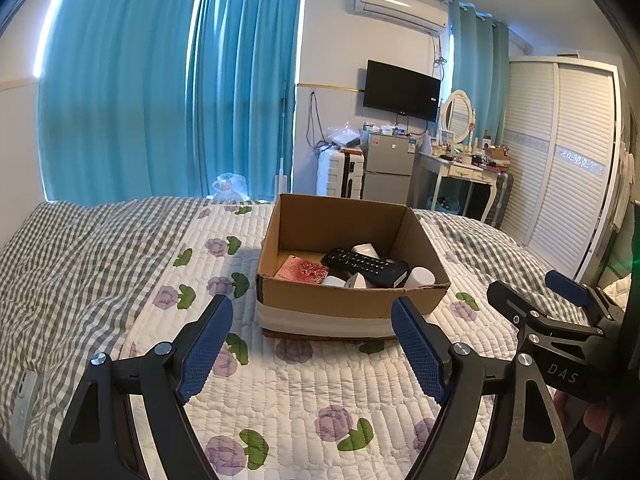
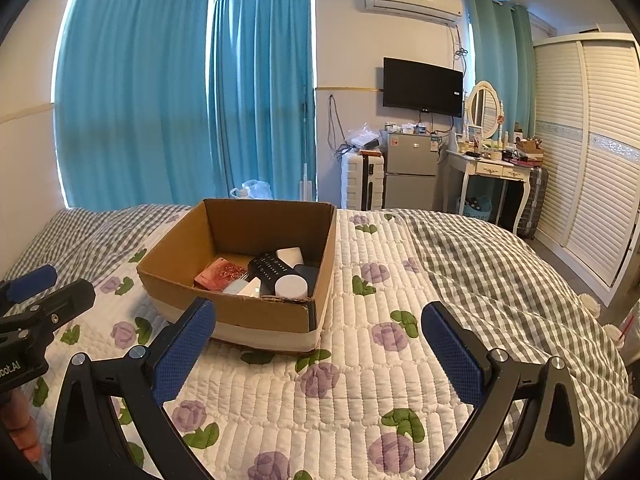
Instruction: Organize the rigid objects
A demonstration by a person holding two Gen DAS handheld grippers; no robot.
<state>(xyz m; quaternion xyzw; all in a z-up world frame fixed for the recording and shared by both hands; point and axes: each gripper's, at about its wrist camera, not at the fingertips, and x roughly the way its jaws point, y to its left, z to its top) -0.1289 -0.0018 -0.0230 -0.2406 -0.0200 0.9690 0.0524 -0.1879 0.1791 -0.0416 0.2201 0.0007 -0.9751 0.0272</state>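
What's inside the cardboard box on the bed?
The cardboard box holds a black remote lying across several white containers, beside a red patterned card. Whatever sits beneath the remote is hidden.

Brightness: moderate, even daylight with a cool blue cast in both wrist views.
Source: windows behind the blue curtains [image 1: 168, 92], which glow; thin white strips of glare run along their edges (brightest at the left edge).
Shadows: soft; the cardboard box [image 2: 256, 312] throws a faint shadow to its left on the bed quilt [image 1: 304, 392], and its interior is darker.
Distortion: strong fisheye; the wardrobe [image 2: 592, 152] and walls bow, and black vignette fills the corners.
Focus: centre sharp; small items on the far dressing table [image 1: 468, 164] are too small to resolve.
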